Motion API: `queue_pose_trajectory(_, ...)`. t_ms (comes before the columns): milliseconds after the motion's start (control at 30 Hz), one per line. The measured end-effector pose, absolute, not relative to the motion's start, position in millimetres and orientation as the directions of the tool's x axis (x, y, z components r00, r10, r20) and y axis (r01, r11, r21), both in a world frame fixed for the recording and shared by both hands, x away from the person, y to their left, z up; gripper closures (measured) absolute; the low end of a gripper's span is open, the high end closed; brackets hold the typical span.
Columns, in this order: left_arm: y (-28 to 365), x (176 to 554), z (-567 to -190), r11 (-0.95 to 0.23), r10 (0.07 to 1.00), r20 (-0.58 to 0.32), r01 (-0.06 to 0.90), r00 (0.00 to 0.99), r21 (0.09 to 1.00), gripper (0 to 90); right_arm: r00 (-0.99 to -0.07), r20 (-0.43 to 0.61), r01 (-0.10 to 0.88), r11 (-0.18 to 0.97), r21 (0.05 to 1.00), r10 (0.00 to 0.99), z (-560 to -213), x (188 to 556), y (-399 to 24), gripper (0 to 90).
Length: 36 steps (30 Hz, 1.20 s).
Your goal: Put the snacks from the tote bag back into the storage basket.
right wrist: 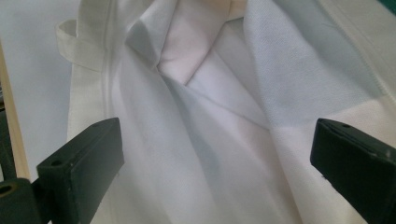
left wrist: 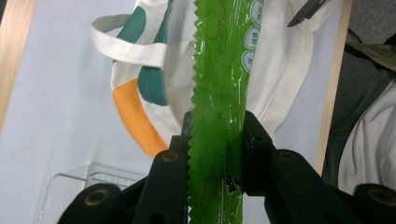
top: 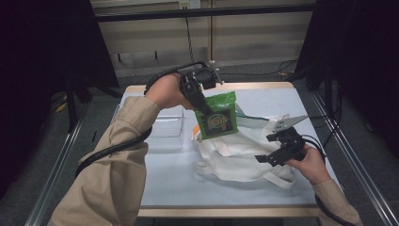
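A green snack packet hangs in the air over the table, held at its left edge by my left gripper. In the left gripper view the jaws press on both faces of the green packet, which runs upward between them. Below it lies a white cloth tote bag with teal and orange patches and loose handles. My right gripper hovers low over the bag's right side. Its jaws stand wide apart above the white cloth, gripping nothing.
A clear plastic tray sits on the pale blue table top left of the bag. Wooden table edges frame the top, with metal rails on both sides. Dark curtains stand at far left and right.
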<state>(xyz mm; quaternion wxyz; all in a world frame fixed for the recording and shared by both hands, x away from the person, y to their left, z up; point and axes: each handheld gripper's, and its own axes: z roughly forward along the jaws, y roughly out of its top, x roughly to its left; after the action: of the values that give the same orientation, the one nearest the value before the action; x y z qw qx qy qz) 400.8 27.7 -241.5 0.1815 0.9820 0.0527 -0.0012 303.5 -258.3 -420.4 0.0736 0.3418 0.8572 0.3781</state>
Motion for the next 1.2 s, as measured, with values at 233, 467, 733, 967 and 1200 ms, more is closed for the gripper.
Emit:
queue_pose_trajectory(233, 40, 408, -236, -0.934, 0.115, -0.001, 0.109, 0.993, 0.34, 75.6, -0.756, 0.138, 0.534, 0.482, 0.694, 0.64, -421, 304, -258, 1.9)
queue_pose_trajectory(467, 50, 412, -235, -0.937, 0.111, 0.008, 0.102, 0.994, 0.334, 75.7, -0.756, 0.14, 0.532, 0.477, 0.7, 0.639, -423, 304, -259, 1.9)
queue_pose_trajectory(733, 61, 417, -227, -0.932, 0.117, -0.007, 0.113, 0.993, 0.343, 75.7, -0.757, 0.138, 0.531, 0.478, 0.7, 0.639, -422, 304, -260, 1.9)
queue_pose_trajectory(967, 71, 422, -223, -0.935, 0.129, 0.008, 0.119, 0.992, 0.333, 75.6, -0.761, 0.142, 0.53, 0.479, 0.7, 0.634, -423, 304, -259, 1.9)
queue_pose_trajectory(1200, 83, 427, -222, -0.937, 0.131, 0.009, 0.121, 0.991, 0.328, 75.6, -0.76, 0.138, 0.532, 0.487, 0.693, 0.635, -424, 304, -258, 1.9)
